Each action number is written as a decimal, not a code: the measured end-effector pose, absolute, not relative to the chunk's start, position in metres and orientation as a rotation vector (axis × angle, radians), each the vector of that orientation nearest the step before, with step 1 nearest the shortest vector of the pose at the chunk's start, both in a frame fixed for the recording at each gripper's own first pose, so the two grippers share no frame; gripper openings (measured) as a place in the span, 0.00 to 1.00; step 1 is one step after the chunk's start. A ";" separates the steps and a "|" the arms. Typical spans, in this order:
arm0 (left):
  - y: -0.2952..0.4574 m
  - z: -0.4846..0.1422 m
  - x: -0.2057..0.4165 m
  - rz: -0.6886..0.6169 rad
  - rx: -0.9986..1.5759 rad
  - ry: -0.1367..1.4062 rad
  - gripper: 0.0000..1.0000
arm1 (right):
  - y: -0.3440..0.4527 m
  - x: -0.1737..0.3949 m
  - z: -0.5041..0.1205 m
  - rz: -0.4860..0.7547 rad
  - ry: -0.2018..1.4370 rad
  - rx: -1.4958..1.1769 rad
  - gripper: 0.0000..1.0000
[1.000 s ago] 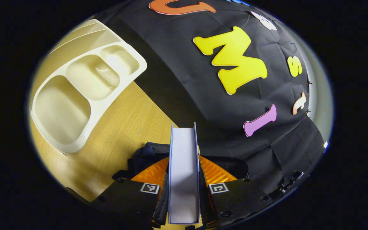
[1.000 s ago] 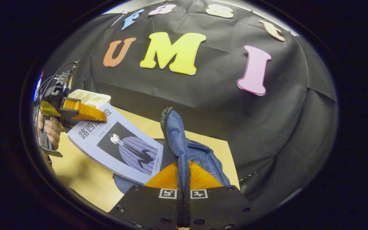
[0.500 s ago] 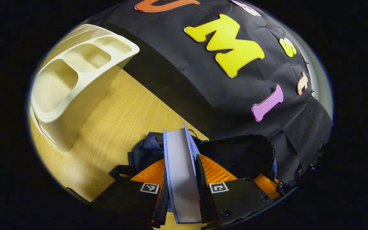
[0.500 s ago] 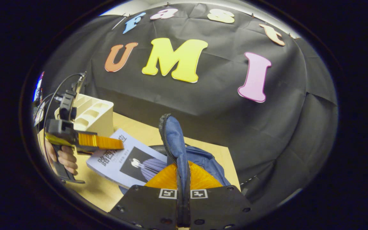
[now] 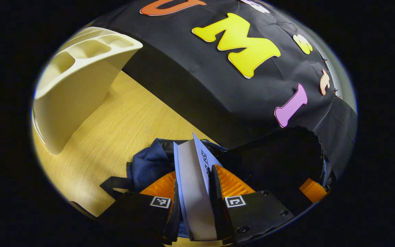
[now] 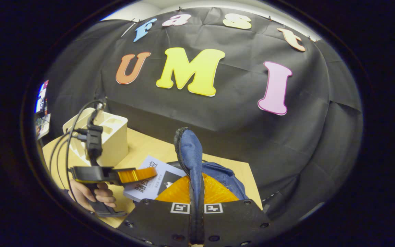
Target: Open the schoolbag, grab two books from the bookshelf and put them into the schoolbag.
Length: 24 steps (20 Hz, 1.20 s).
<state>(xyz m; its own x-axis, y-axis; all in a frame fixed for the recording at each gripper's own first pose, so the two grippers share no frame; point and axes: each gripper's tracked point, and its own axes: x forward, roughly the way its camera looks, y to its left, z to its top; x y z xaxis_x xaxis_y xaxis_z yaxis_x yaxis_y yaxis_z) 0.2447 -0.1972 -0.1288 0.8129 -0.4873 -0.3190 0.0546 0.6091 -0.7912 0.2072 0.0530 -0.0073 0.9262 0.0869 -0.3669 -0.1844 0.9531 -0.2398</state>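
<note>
My left gripper (image 5: 193,192) is shut on a pale lilac book (image 5: 192,178), held edge-on, its far end low over the dark blue schoolbag (image 5: 147,164) on the wooden table. In the right gripper view that book (image 6: 151,178) lies tilted, partly behind my own fingers, with the left gripper (image 6: 134,174) and the hand holding it at the lower left. My right gripper (image 6: 196,202) is shut on the schoolbag's flap (image 6: 190,154), holding its zipped edge upright. The bag's body (image 6: 223,173) lies beyond. The bag's dark inside (image 5: 273,154) shows at the right of the left gripper view.
A cream plastic bookshelf with compartments (image 5: 77,79) stands on the wooden table (image 5: 122,116) at the left, also seen as the cream bookshelf (image 6: 113,137) in the right gripper view. Cables (image 6: 70,137) run up from the left gripper. The black cloth wall closes the back.
The left gripper has come down and toward the bag with the book, which now lies lower and flatter over the opening. The right gripper keeps the flap held up, slightly lower.
</note>
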 end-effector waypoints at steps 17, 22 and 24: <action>-0.277 -0.140 0.267 -0.281 -0.870 0.487 0.43 | 0.044 0.205 0.003 0.175 0.312 -0.185 0.00; -0.274 -0.145 0.266 -0.267 -0.824 0.505 0.51 | 0.037 0.209 -0.004 0.155 0.323 -0.150 0.00; -0.271 -0.147 0.265 -0.276 -0.812 0.508 0.54 | 0.033 0.210 -0.009 0.142 0.332 -0.137 0.02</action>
<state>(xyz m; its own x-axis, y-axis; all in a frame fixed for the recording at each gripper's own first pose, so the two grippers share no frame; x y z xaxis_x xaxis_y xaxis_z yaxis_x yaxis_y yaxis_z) 0.2654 -0.2708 -0.1467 0.8463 -0.4223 -0.3246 0.0429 0.6615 -0.7487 0.2098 0.0326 -0.0088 0.9355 0.1157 -0.3338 -0.1606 0.9809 -0.1099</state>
